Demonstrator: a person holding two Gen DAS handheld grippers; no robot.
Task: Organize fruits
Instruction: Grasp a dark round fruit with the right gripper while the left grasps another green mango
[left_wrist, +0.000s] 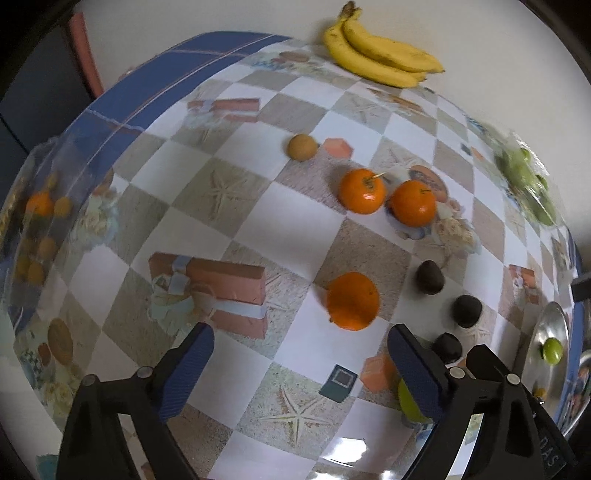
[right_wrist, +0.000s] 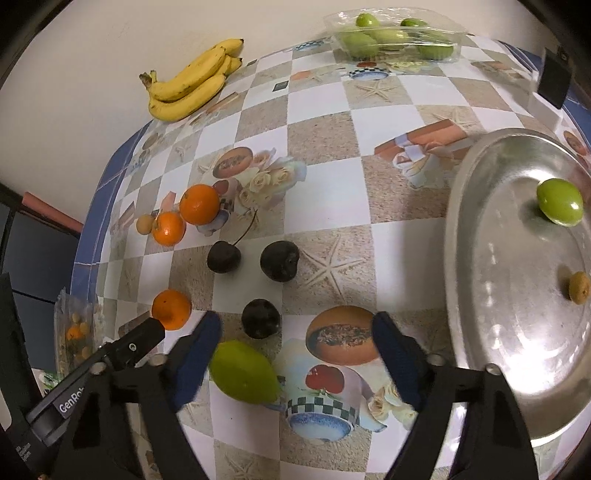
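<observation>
Scattered over a table (right_wrist: 325, 140) under glossy printed oilcloth, checked white and sand, with starfish, roses and cups. Near the far edge against the wall: a bunch of bananas (right_wrist: 192, 83), yellow, curved, lightly speckled. At the far right corner: a clear crinkled plastic tray (right_wrist: 395, 40) holding smooth green fruits. Toward the left edge: 2 glossy oranges (left_wrist: 362, 191) touching each other, stems up, with a small tan round fruit (left_wrist: 302, 147) just beside them. Nearer the middle: a 3rd orange (left_wrist: 352, 301) alone, and 3 dark, near-black rounded fruits (right_wrist: 279, 260), 1 with a thin stem. By the near edge: a green mango-shaped fruit (right_wrist: 243, 371), smooth, pointed at 1 end. At the right edge: a round dull metal plate (right_wrist: 491, 295), scuffed and shiny, carrying 1 green oval fruit (right_wrist: 559, 201) and 1 small yellow-brown fruit (right_wrist: 578, 287), well apart.

Left gripper (left_wrist: 301, 362): black frame, ribbed blue pads, spread wide above bare cloth just short of the lone orange, nothing clasped. Right gripper (right_wrist: 295, 341): same build, jaws apart, left pad just beside the mango-shaped fruit; contact not discernible.
</observation>
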